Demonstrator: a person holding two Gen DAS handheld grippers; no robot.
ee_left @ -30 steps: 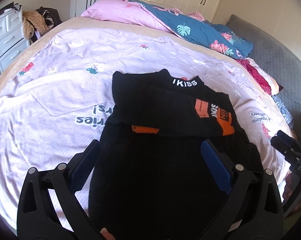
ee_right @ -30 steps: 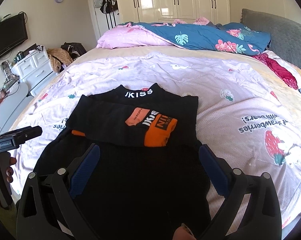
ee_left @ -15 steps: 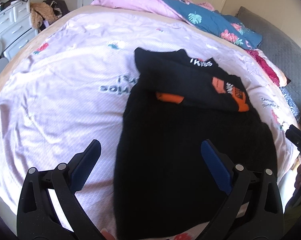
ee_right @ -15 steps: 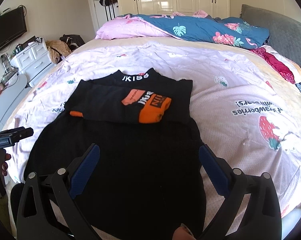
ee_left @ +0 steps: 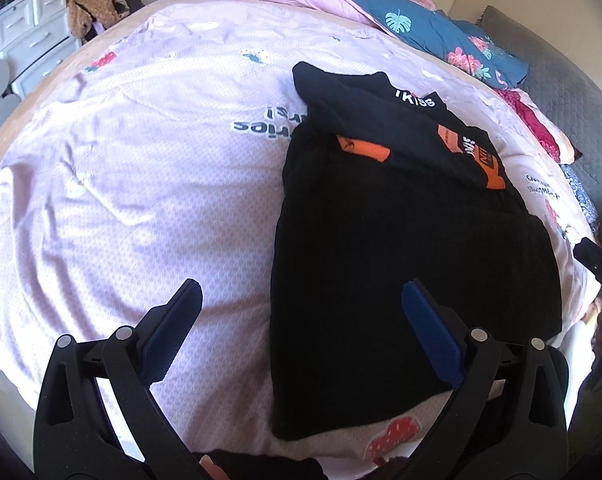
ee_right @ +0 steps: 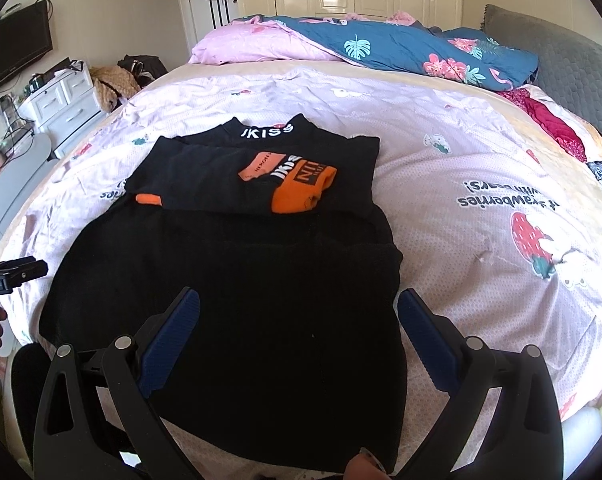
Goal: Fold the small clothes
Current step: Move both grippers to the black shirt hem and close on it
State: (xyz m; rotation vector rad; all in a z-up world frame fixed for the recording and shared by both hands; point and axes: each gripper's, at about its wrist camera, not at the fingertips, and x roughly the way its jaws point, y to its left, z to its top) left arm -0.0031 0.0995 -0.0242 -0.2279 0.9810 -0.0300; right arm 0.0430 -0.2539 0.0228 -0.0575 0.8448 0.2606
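I am between folds. The black top [ee_right: 237, 300] lies flat on the bed [ee_right: 461, 152], near its front edge, with the sleeves already crossed over the chest so the orange cuffs [ee_right: 305, 188] rest just below the collar. The lower body is spread out toward me and not yet folded up, so I judge the job roughly half done.

My left gripper [ee_left: 301, 328] hovers above the garment's left edge, half over the pale sheet [ee_left: 141, 184], with its jaws spread wide and nothing between them. My right gripper [ee_right: 299, 332] hovers over the lower part of the cloth, jaws equally wide and empty. Neither one touches the fabric as far as I can tell.

The next move, as I read it, calls for both grippers to drop to the hem [ee_left: 341, 424] at its two corners, pinch one layer pair cleanly, and carry the bottom up over the sleeves toward the collar. The cloth looks soft and thick, so I would keep the two lifts level or the fold will skew.

For writing: the collar [ee_right: 267, 131] carries white letters that read "IKISS" or close to it. The orange cuff has dark block letters I cannot make out with confidence, and a small orange label [ee_right: 257, 168] beside it is too fine to read. The sheet prints "strawberries" upside down beside a strawberry picture [ee_right: 531, 240].
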